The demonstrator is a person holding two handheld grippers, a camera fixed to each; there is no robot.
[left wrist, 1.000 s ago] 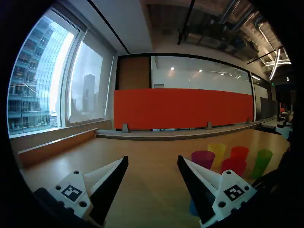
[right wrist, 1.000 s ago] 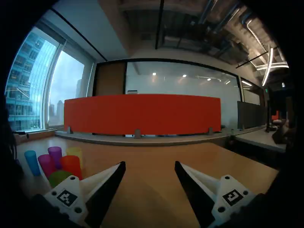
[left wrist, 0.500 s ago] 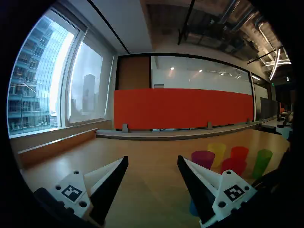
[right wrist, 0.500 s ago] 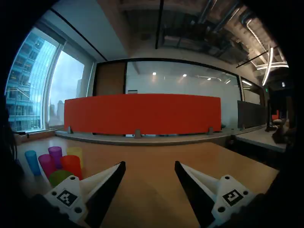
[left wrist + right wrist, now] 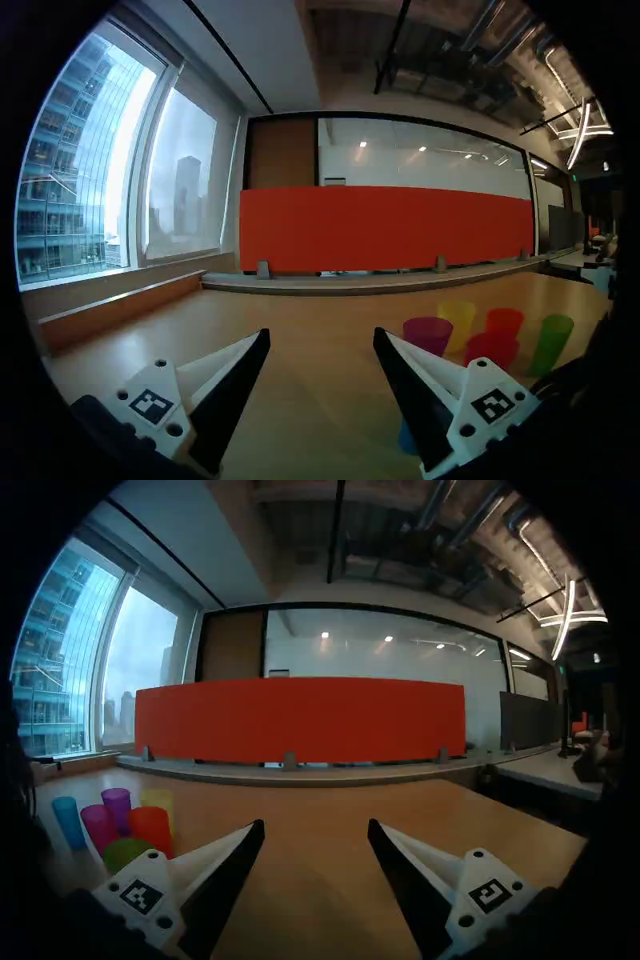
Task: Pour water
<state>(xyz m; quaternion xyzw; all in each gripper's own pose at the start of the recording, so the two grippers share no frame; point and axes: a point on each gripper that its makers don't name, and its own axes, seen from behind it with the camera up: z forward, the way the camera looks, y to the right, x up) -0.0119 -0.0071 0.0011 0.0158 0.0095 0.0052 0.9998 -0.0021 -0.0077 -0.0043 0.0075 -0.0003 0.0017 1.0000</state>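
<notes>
Your left gripper (image 5: 320,332) hovers over the wooden counter (image 5: 320,392), jaws wide apart and empty. The coloured cups (image 5: 492,348) stand clustered to its right. Your right gripper (image 5: 314,824) also has its jaws apart, the coloured cups (image 5: 150,828) on its left. Whether any holds water is unclear.

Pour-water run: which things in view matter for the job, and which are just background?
Job:
- left gripper, open
- right gripper, open
- blue cup, purple cup, pink cup, yellow cup, orange cup, green cup, clustered together

Just there:
- table
- red partition
- window
</notes>
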